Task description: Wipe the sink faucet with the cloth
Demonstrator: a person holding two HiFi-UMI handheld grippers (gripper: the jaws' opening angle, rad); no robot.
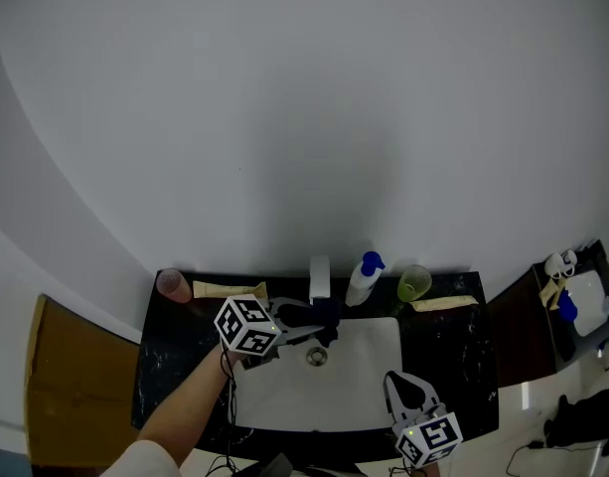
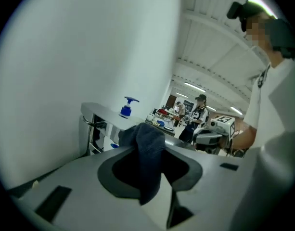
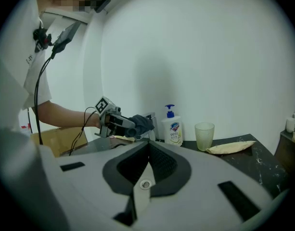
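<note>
- Left claw is clamped on a dark blue cloth. One fold is bunched ahead of the jaws and a tail hangs down between them. The bunched wad out front looks like the intended wiping face.
- In the head view the cloth sits at the near end of the chrome faucet, over the white sink basin. Whether it is pressing on the spout or just short of it, I cannot tell.
- Left claw comes in from the left, level with the spout. My read is that this is set up for a stroke along the spout.
- Right claw has its jaws closed together and nothing in them. It hangs at the near right edge of the basin, well apart from the faucet, probably parked out of the way.
- Soap pump bottle stands just right of the faucet on the black counter, with a green cup beyond it. A wide swing to the right could knock the bottle.
- Pink cup sits at the far left corner, clear of the work.
</note>
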